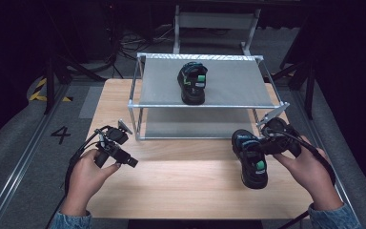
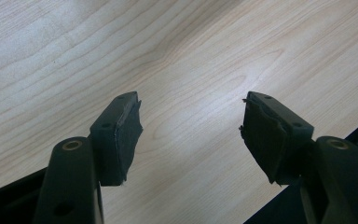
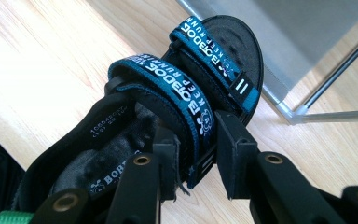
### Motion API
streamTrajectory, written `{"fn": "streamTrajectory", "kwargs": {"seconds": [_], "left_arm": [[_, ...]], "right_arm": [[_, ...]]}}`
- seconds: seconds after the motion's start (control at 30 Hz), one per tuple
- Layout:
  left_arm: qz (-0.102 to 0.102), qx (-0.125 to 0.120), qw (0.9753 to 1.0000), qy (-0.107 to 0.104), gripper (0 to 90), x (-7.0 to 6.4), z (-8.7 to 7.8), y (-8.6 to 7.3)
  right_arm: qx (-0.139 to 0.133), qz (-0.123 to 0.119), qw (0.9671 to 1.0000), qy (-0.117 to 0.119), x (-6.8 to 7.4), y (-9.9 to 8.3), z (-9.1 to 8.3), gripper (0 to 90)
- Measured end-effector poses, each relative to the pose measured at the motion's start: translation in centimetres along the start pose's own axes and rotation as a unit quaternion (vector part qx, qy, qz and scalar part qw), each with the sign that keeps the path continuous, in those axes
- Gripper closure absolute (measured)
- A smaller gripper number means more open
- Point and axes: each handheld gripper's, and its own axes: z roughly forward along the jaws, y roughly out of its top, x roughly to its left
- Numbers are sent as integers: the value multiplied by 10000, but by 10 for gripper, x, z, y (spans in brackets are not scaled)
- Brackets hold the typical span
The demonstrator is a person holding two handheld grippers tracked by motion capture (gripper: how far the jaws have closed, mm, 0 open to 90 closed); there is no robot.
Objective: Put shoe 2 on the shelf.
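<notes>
- While sandal 1 (image 1: 193,82) is sitting on the rack's (image 1: 228,81) top shelf, my right gripper (image 3: 196,161) is clamping sandal 2's (image 3: 186,100) strap at the table's (image 1: 181,176) right.
- My left gripper (image 2: 191,135) is idling, jaws apart.
- Next, I judge: lifting sandal 2 beside sandal 1.

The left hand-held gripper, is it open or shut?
Open. The left hand-held gripper has its two black jaws standing wide apart, with bare light wooden table between them.
</notes>
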Motion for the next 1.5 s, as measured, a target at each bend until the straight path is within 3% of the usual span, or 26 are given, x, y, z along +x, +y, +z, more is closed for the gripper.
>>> {"fn": "streamTrajectory", "kwargs": {"seconds": [0.57,0.87,1.23,1.5], "left_arm": [[38,87,9999,-31,371,0,7,5],[4,132,9999,1,368,3,10,5],[29,188,9998,-20,367,2,14,7],[47,194,9998,-22,366,0,17,7]], "right_arm": [[-100,138,9997,-149,-8,17,-57,711],[-164,123,9998,-81,-10,29,-82,712],[-197,133,9996,-175,-19,52,-99,712],[-187,144,9991,-353,-27,74,-100,712]]}}
